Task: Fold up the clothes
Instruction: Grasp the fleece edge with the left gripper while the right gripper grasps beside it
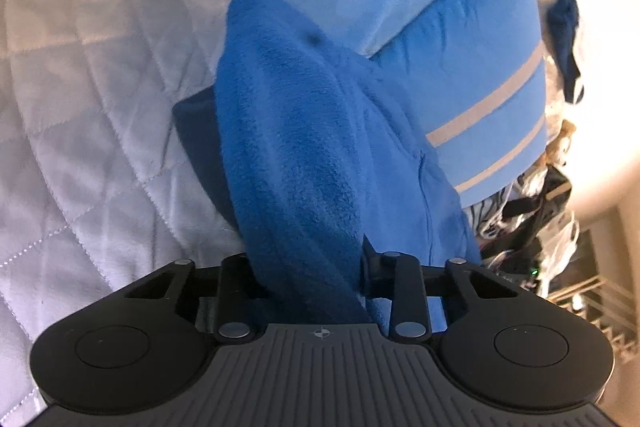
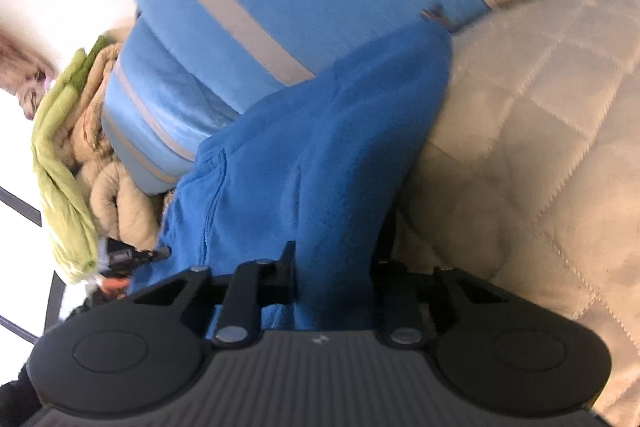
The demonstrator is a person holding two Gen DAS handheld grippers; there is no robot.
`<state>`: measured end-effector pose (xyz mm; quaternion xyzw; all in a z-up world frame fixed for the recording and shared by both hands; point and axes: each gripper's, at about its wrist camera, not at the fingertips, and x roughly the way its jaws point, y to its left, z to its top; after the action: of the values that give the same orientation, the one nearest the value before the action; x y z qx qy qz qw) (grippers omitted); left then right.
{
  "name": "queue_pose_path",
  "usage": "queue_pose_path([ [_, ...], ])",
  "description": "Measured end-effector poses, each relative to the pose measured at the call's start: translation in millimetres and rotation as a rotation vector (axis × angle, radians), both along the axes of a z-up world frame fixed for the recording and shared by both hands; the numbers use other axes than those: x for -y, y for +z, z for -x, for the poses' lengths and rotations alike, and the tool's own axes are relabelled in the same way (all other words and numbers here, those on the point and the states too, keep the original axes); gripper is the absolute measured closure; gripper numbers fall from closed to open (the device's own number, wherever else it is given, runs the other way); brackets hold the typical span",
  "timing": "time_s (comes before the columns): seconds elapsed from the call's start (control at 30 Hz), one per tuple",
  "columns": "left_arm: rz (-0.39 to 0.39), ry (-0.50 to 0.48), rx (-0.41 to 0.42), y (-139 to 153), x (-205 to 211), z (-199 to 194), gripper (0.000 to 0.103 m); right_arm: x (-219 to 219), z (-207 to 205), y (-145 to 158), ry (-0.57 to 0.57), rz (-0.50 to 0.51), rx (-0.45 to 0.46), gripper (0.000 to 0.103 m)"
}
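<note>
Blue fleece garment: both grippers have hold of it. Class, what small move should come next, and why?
Probably lift both ends together and draw them apart. The blue fleece garment is bunched in the left gripper and right gripper, sagging onto the quilted cover.

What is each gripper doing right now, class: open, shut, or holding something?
Left gripper: shut on the blue fleece garment.
Right gripper: shut on the same blue fleece garment.
</note>
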<state>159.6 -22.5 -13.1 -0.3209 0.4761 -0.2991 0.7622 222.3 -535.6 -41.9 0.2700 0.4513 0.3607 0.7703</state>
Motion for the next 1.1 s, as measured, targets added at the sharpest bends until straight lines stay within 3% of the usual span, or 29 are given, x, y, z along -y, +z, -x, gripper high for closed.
queue_pose_path([
  [0.43,-0.118,-0.072,0.285,93.8,26.5,36.8,0.075,-3.4,38.9,76.5,0.013,0.068,0.189,0.085],
  [0.8,-0.144,-0.07,0.391,163.1,28.1,59.6,0.076,6.8,69.7,144.3,0.008,0.028,0.298,0.085],
  [1.1,-0.156,-0.05,0.42,181.3,20.8,73.8,0.076,-0.3,85.6,166.3,0.005,0.007,0.331,0.085],
])
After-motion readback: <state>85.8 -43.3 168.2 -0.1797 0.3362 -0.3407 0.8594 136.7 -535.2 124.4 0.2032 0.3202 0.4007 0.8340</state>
